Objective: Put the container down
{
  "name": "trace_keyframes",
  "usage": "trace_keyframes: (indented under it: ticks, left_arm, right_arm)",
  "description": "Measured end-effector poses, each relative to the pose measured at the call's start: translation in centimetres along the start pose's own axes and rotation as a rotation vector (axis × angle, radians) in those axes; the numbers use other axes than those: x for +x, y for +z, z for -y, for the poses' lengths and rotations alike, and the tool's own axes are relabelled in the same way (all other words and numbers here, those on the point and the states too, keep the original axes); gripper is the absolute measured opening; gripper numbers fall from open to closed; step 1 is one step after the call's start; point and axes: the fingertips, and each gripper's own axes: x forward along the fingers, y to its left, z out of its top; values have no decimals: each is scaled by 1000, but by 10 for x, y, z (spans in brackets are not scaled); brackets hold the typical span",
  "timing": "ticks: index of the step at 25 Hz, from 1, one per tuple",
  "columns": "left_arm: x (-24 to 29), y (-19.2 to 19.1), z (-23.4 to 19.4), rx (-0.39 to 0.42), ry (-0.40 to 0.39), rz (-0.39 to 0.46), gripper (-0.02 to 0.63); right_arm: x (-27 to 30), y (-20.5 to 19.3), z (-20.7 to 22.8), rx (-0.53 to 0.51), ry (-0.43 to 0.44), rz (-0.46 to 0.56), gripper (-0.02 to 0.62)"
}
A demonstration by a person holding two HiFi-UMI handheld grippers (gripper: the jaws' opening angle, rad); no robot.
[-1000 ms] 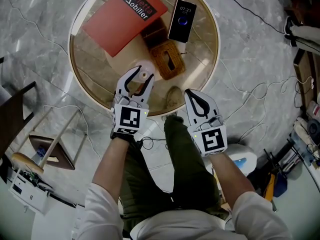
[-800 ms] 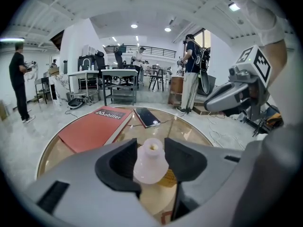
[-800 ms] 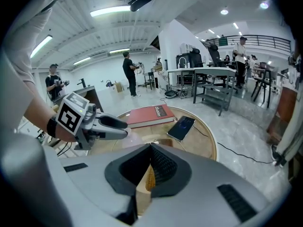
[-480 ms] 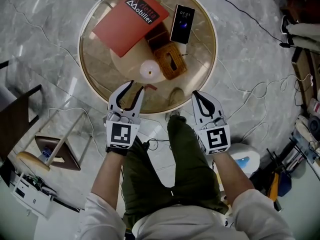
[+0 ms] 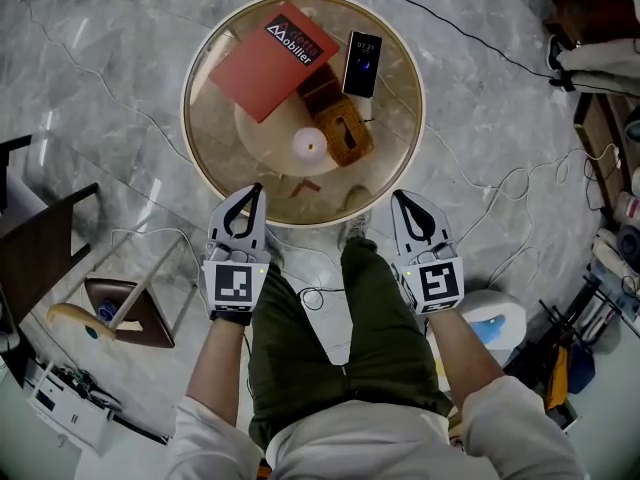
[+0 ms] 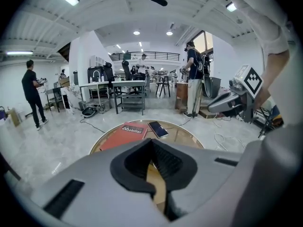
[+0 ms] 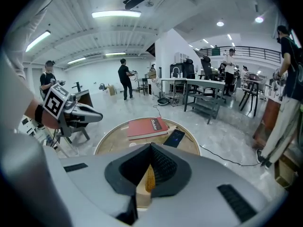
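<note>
The small white round container (image 5: 309, 146) stands free on the round glass table (image 5: 205, 158); left gripper (image 5: 254, 190) and right gripper (image 5: 401, 198) sit closed, empty (near its rim), best kept clear of it

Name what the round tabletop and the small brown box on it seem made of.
Round tabletop: probably clear glass, glossy, since its pale base shows through. Small brown box: apparently woven wicker or rattan, matte, given its plaited texture.
</note>
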Motion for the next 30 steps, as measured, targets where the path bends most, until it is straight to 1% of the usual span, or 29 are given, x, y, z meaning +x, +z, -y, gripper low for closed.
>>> trace_keyframes:
  ticks: [5, 12, 18, 30]
  left_arm:
    - [-21, 20, -1, -14, -2, 20, 8]
    - [-51, 49, 9, 4, -22, 44, 8]
    - [-73, 65, 14, 8, -17, 53, 8]
    - [-101, 81, 21, 16, 1, 54, 8]
  right_arm:
    - [-22, 16, -8, -3, -17, 20, 21]
    - [-55, 39, -21, -9, -41, 50, 21]
    - [-80, 63, -29, -23, -52, 80, 21]
    - [-111, 70, -34, -18, -58, 89, 21]
